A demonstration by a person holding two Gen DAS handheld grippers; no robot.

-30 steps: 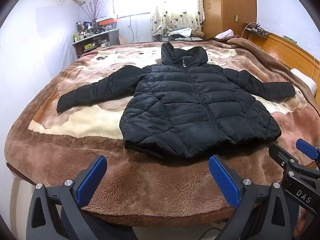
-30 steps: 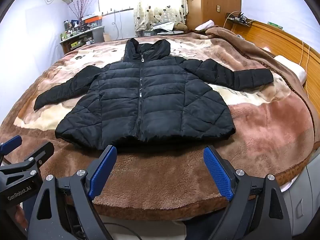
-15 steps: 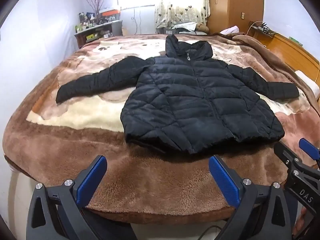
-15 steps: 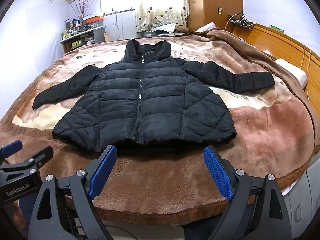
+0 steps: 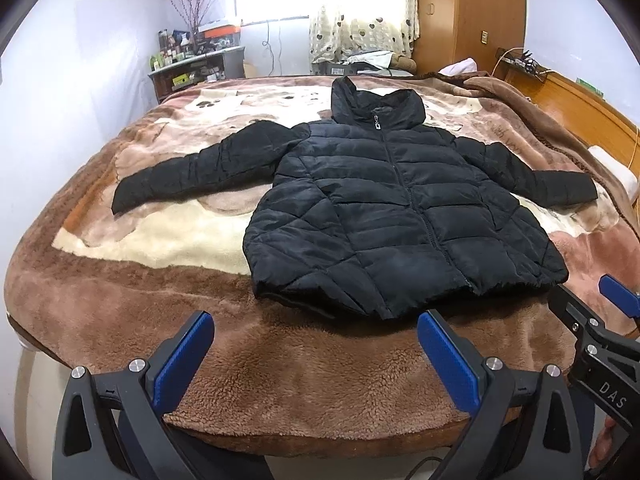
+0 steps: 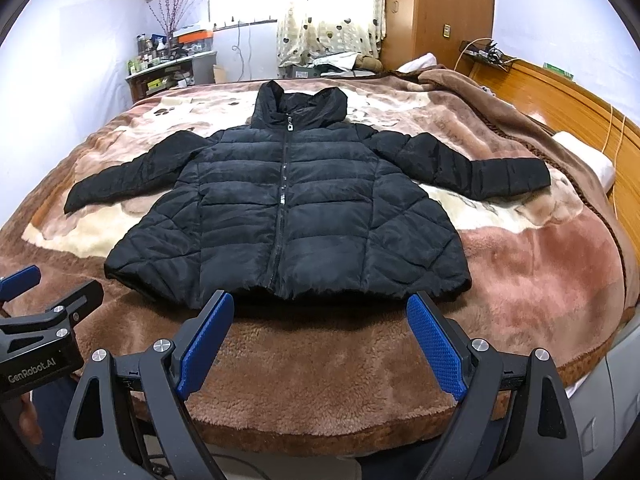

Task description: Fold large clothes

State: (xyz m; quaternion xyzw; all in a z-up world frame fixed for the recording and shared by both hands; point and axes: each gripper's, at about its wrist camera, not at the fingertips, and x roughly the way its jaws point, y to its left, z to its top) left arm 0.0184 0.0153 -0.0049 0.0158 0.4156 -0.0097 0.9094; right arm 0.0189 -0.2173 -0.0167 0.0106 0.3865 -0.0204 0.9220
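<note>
A black quilted puffer jacket [image 5: 392, 216] lies flat and zipped on the bed, hood at the far end, both sleeves spread out sideways; it also shows in the right wrist view [image 6: 288, 216]. My left gripper [image 5: 312, 344] is open and empty, above the near bed edge just short of the jacket's hem. My right gripper [image 6: 320, 328] is open and empty, close to the hem near the zip's bottom. Each gripper shows at the edge of the other's view, the right one [image 5: 600, 332] and the left one [image 6: 40, 320].
A brown plush blanket [image 5: 280, 380] covers the bed. A wooden headboard [image 6: 568, 100] and a white pillow [image 6: 588, 160] are at the right. A cluttered desk [image 5: 192, 72], a curtained window and a wooden wardrobe [image 5: 468, 16] stand beyond the far end.
Both grippers have moved forward and slightly lower toward the jacket's hem; the jacket looms larger. The jacket itself has not moved.
</note>
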